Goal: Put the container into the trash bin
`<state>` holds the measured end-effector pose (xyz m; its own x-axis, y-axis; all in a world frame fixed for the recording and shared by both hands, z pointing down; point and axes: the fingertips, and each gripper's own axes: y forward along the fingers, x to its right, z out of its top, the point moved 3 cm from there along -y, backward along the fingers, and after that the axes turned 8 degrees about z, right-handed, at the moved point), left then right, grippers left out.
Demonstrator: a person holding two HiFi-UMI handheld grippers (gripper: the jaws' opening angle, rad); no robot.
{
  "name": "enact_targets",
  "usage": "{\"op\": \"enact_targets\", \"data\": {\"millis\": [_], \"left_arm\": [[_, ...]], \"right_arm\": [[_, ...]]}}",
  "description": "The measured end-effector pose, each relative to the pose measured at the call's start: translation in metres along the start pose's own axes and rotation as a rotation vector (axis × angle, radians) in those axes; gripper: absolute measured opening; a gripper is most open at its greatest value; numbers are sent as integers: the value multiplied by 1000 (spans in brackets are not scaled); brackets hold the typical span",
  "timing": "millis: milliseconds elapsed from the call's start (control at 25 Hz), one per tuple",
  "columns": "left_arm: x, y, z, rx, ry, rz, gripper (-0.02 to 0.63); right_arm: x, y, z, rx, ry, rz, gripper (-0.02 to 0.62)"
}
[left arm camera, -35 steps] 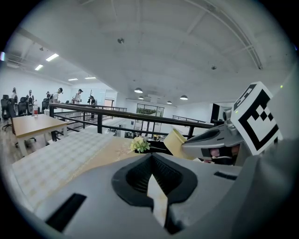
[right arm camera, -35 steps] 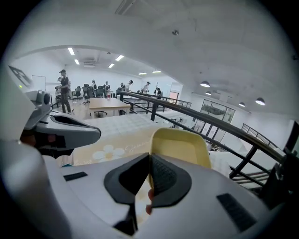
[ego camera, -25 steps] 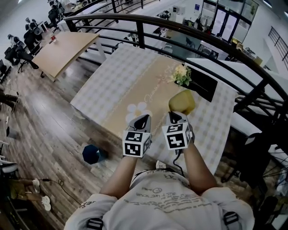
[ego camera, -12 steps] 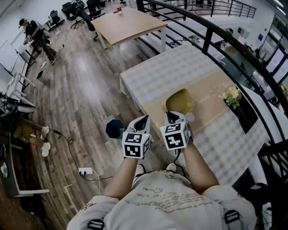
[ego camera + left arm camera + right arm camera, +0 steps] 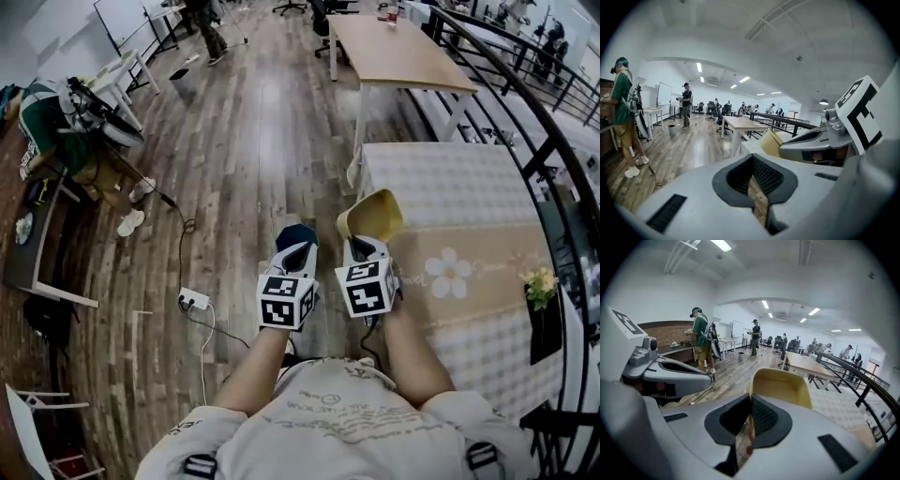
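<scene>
The container (image 5: 371, 215) is a pale yellow tub, and my right gripper (image 5: 364, 246) is shut on its near rim and holds it tilted over the floor beside the table corner. The right gripper view shows that tub (image 5: 781, 386) just beyond the right gripper (image 5: 750, 417), its wall pinched between the pads. My left gripper (image 5: 294, 253) is shut with nothing in it. The dark blue trash bin (image 5: 297, 233) stands on the floor just past the left gripper's tips, partly hidden by them. In the left gripper view the left gripper (image 5: 756, 183) is in front, with the tub (image 5: 770, 143) to its right.
A table with a checked cloth (image 5: 441, 178) and a flower pot (image 5: 541, 285) is at the right, along a dark railing (image 5: 553, 159). A wooden table (image 5: 398, 52) stands farther off. A power strip (image 5: 193, 300) and cable lie on the plank floor. A person (image 5: 56, 122) stands at far left.
The whole view has swung from the table toward the floor. The table now sits at the right and the bin has come from the left to just beyond the left gripper. The tub stays gripped.
</scene>
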<state>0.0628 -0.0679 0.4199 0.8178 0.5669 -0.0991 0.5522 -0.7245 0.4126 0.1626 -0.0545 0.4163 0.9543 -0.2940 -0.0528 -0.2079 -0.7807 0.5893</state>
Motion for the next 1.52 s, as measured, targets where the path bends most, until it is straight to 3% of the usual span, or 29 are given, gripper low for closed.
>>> {"op": "enact_targets", "data": {"millis": [320, 880, 1080, 1280, 1520], "left_arm": [[-66, 2, 0, 8, -8, 21, 3], [-195, 16, 8, -2, -2, -27, 3], [-224, 20, -10, -46, -51, -20, 3], [-241, 41, -37, -115, -136, 3, 3], [-261, 76, -68, -214, -173, 58, 3]], "right_arm": [[-43, 49, 28, 0, -9, 61, 12], [-119, 141, 74, -39, 33, 26, 12], [-136, 167, 65, -95, 33, 60, 14], [-138, 203, 45, -140, 36, 154, 13], [-133, 261, 9, -227, 51, 271, 14]]}}
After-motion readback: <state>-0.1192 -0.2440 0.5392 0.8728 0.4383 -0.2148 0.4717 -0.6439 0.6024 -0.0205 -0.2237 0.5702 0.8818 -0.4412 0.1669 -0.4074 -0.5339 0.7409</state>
